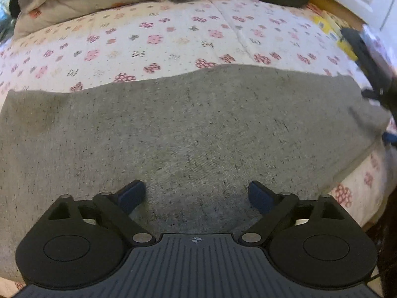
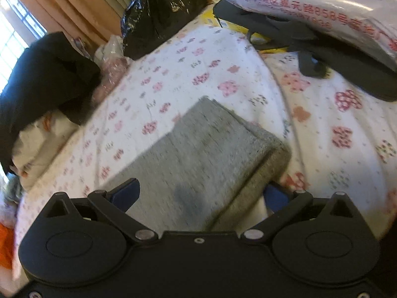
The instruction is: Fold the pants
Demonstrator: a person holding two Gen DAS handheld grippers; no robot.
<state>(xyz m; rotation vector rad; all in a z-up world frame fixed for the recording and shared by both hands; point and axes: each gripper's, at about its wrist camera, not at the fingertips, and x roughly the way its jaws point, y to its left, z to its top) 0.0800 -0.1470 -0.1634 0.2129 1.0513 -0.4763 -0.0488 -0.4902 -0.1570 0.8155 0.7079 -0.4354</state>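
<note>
Grey, flecked knit pants (image 1: 193, 124) lie folded flat in a long band across the white bedspread with pink flower print (image 1: 173, 32). Your left gripper (image 1: 197, 195) hovers over the cloth, its blue-padded fingers (image 1: 134, 193) spread wide with nothing pinched. Your right gripper (image 2: 203, 193) sits at the band's end, jaws wide too, straddling the layered edge; whether its pads touch the fabric is unclear. Black plastic bag (image 2: 161, 12) rests beyond.
</note>
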